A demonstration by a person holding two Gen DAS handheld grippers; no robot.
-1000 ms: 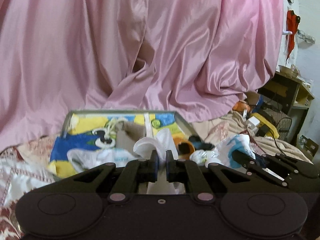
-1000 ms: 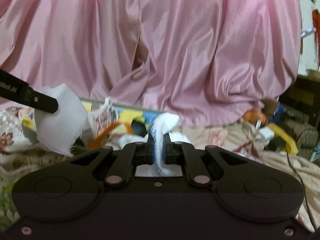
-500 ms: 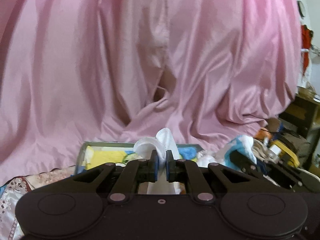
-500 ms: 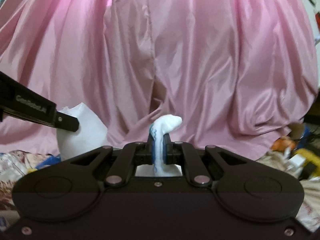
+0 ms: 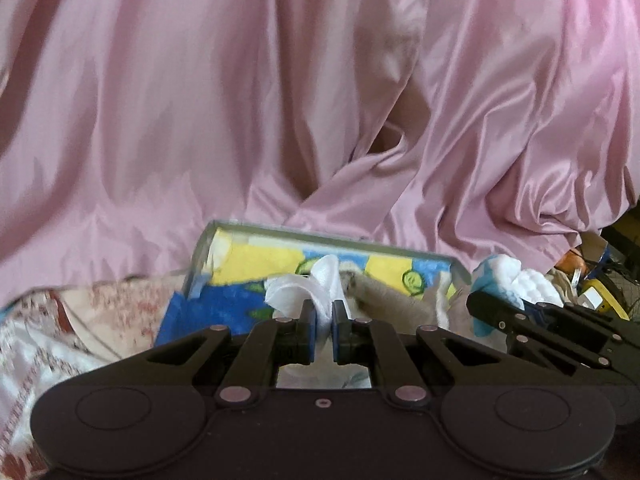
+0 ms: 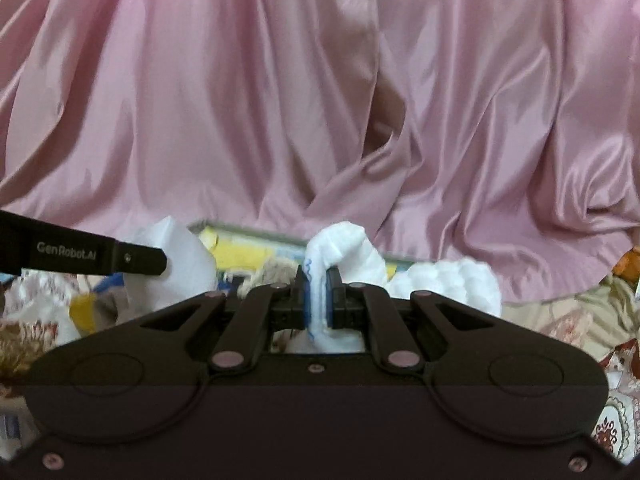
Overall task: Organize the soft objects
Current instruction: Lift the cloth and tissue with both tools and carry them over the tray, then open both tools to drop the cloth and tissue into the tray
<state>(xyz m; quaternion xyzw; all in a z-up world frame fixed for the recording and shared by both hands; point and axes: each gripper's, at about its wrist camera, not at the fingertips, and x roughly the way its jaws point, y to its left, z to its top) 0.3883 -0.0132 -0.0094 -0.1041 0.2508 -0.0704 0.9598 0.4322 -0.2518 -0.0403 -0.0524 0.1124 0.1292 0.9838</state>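
My left gripper (image 5: pixel 323 320) is shut on a thin white cloth (image 5: pixel 298 296) held above an open box (image 5: pixel 328 238) lined with blue and yellow fabric (image 5: pixel 264 270). My right gripper (image 6: pixel 318 296) is shut on a white padded cloth with blue stitching (image 6: pixel 344 246). That cloth (image 5: pixel 508 276) and the right gripper (image 5: pixel 536 326) also show at the right of the left wrist view. The left gripper's finger (image 6: pixel 100 258) and its white cloth (image 6: pixel 176 264) show at the left of the right wrist view. A beige soft item (image 5: pixel 384 300) lies in the box.
A pink satin sheet (image 5: pixel 320 100) hangs across the whole background. A floral bedspread (image 5: pixel 60 320) lies under the box. Clutter with a yellow item (image 5: pixel 600 300) sits at the far right.
Both grippers have come back down with their cloths. The box shows again below them, closer than one second ago. The grips have not changed.
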